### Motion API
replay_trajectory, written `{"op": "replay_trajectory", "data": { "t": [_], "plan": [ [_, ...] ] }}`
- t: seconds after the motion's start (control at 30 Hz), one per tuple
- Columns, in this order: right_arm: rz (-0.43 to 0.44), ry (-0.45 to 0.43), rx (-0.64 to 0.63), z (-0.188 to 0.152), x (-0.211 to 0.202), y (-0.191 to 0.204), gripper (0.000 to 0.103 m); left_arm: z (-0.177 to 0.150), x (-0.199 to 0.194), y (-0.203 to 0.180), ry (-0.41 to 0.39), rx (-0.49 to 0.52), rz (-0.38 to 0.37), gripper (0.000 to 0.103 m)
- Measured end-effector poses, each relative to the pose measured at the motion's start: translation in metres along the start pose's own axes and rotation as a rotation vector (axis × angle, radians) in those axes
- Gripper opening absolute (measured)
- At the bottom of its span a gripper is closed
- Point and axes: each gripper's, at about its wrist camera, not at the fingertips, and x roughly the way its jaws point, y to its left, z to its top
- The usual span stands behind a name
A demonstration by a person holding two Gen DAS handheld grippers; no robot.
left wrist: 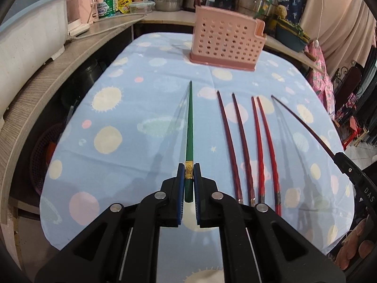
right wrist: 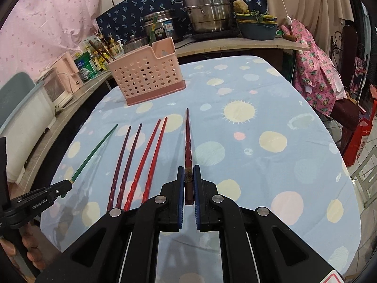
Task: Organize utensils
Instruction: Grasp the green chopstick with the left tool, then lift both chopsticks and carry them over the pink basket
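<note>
My left gripper is shut on a green chopstick near its gold-banded end, tip pointing toward the pink perforated utensil holder. My right gripper is shut on a dark red chopstick, also seen at the right of the left wrist view. Two maroon chopsticks and two bright red chopsticks lie side by side on the blue patterned tablecloth between the grippers. The holder stands at the table's far end with chopsticks in it. The left gripper with the green chopstick shows in the right wrist view.
A wooden counter curves around the table's left and back, carrying steel pots, bottles, a pink appliance and a white bin. A basket sits below the counter on the left. Pink patterned cloth hangs at the right.
</note>
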Motion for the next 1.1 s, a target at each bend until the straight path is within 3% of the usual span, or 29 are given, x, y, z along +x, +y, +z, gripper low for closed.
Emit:
{"op": "replay_trajectory", "data": {
  "t": [0.67, 1.1],
  "plan": [
    [0.039, -0.239, -0.005, 0.105, -0.039, 0.007, 0.007, 0.113, -0.054, 0.008, -0.205, -0.049, -0.043, 0.007],
    [0.096, -0.394, -0.031, 0.189, -0.049, 0.032, 0.007, 0.204, -0.085, -0.016, -0.351, -0.01, -0.081, 0.007]
  ]
}}
